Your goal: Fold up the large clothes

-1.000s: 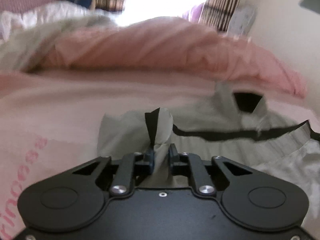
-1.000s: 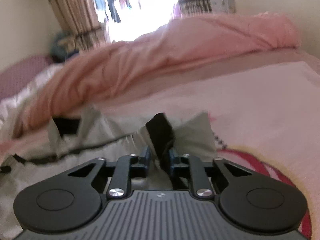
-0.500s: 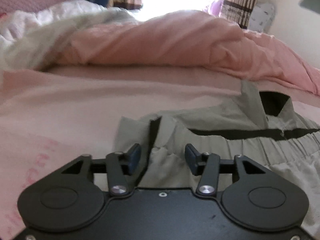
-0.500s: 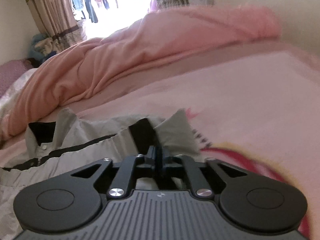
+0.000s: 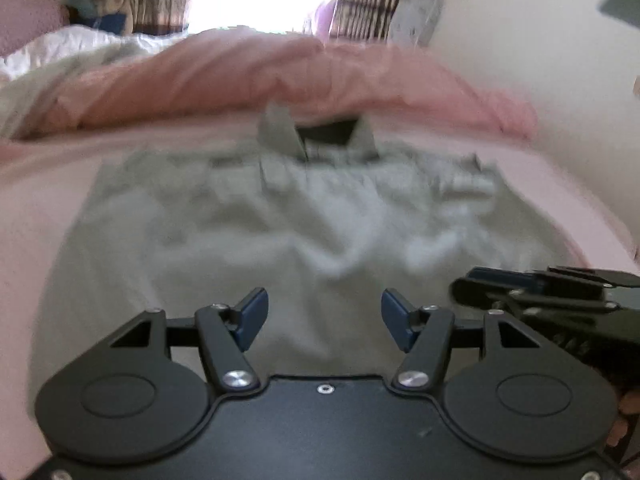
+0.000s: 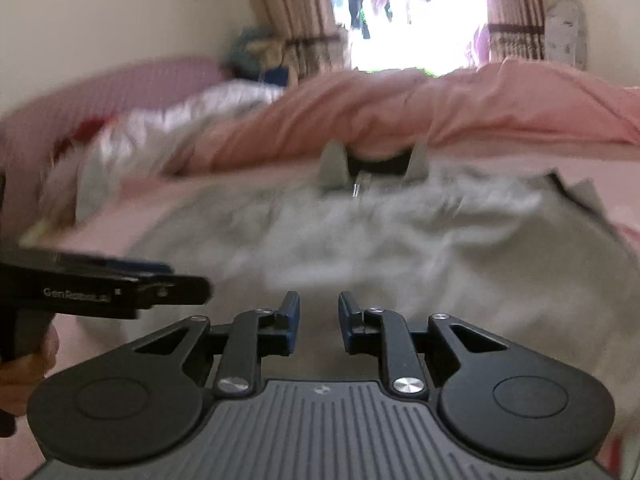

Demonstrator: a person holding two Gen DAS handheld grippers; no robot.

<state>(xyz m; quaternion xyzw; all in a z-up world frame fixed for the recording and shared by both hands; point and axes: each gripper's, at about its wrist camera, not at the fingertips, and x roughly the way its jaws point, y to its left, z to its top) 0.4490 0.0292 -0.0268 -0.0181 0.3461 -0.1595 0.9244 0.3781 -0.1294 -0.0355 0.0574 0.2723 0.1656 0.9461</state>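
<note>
A large grey collared shirt (image 5: 312, 216) lies spread on the pink bed, its dark-lined collar (image 5: 320, 132) at the far side. It also shows in the right wrist view (image 6: 400, 232), blurred by motion. My left gripper (image 5: 324, 320) is open and empty over the shirt's near part. My right gripper (image 6: 319, 320) is open and empty above the near hem. The right gripper shows at the right edge of the left wrist view (image 5: 560, 300). The left gripper shows at the left edge of the right wrist view (image 6: 100, 288).
A rumpled pink duvet (image 5: 280, 80) lies bunched behind the shirt's collar. White and grey bedding (image 6: 152, 136) is heaped at the far left. A pink sheet (image 5: 36, 208) surrounds the shirt. A bright window with striped curtains (image 6: 412, 12) stands beyond the bed.
Both grippers have let go of the shirt's sleeve ends and opened. They have drawn back toward the near hem, so the whole shirt now shows.
</note>
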